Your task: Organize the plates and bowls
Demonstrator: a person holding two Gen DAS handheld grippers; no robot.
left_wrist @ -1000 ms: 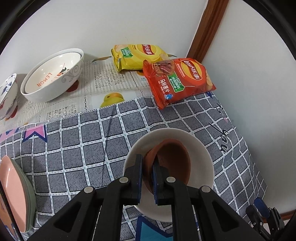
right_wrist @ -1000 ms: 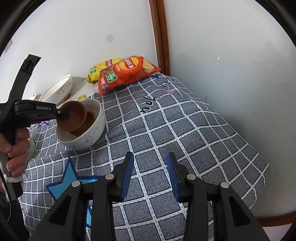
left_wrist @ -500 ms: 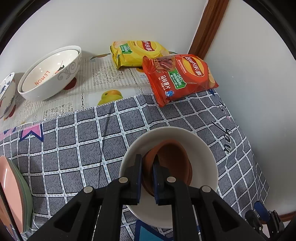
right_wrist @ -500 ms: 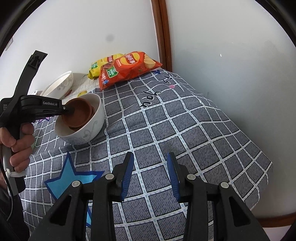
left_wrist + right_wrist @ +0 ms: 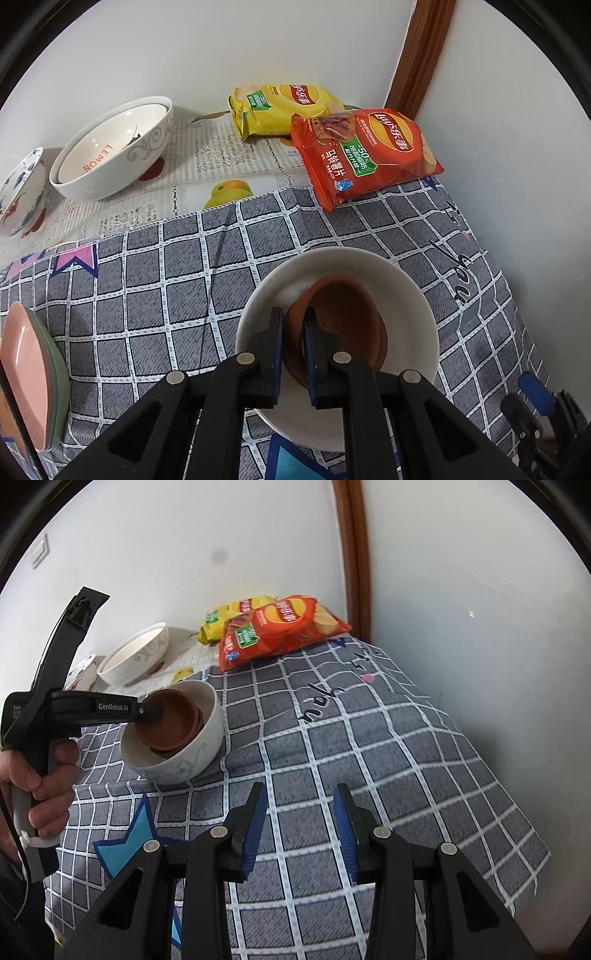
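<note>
A white bowl (image 5: 413, 295) (image 5: 192, 753) stands on the grey checked cloth. Inside it a brown bowl (image 5: 347, 317) (image 5: 173, 720) leans tilted, low within the white rim. My left gripper (image 5: 294, 321) (image 5: 147, 710) is shut on the brown bowl's near rim, one pad inside and one outside. In the right wrist view, more brown rim shows beneath the held bowl. My right gripper (image 5: 299, 794) hovers open over bare cloth to the right of the white bowl, nothing between its blue pads.
Red (image 5: 365, 155) and yellow (image 5: 280, 107) chip bags lie in the far corner by the wooden trim. Two nested white bowls (image 5: 110, 155) and a blue-patterned bowl (image 5: 22, 192) sit far left. Pink and green plates (image 5: 33, 373) stand at the left edge. The table ends at right.
The brown bowl has sunk from above the white bowl's rim down into it, still gripped by the left gripper. The right gripper has rolled slightly and stays open.
</note>
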